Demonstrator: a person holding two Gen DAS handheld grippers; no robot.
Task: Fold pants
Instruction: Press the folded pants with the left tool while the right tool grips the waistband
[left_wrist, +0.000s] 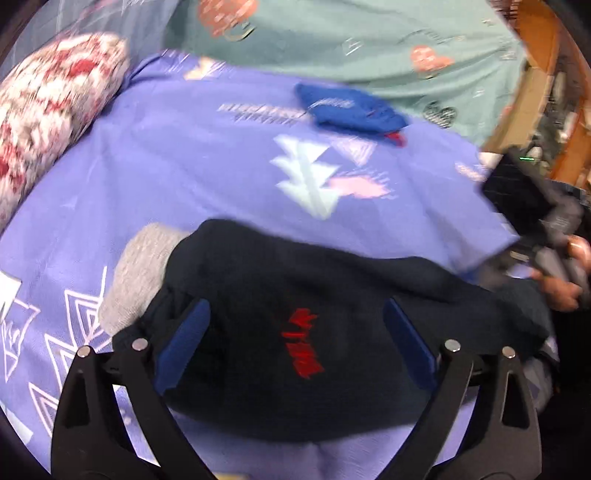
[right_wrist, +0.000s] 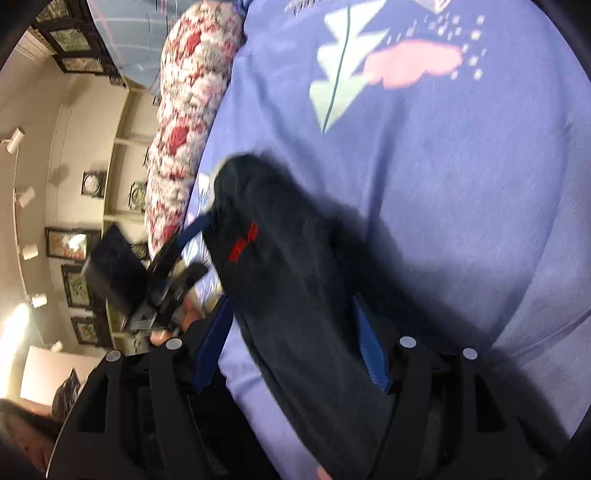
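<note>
The dark pants (left_wrist: 295, 325) lie folded in a compact bundle on the purple sheet (left_wrist: 184, 155), red lettering (left_wrist: 301, 343) showing on top. A grey cloth (left_wrist: 140, 273) pokes out from under their left end. The left gripper (left_wrist: 295, 339) hovers over the bundle with its jaws spread wide, one blue pad (left_wrist: 184, 343) on each side of the lettering; the pads do not press the fabric. In the right wrist view the pants (right_wrist: 295, 295) run diagonally, and the right gripper (right_wrist: 291, 347) stands partly open astride their near end, its pads not pinching them. A red-and-white pillow (left_wrist: 51, 118) lies along the sheet's left edge. Blue folded clothes (left_wrist: 351, 107) sit farther up the bed, well apart from the pants, near a green sheet (left_wrist: 369, 37)
</note>
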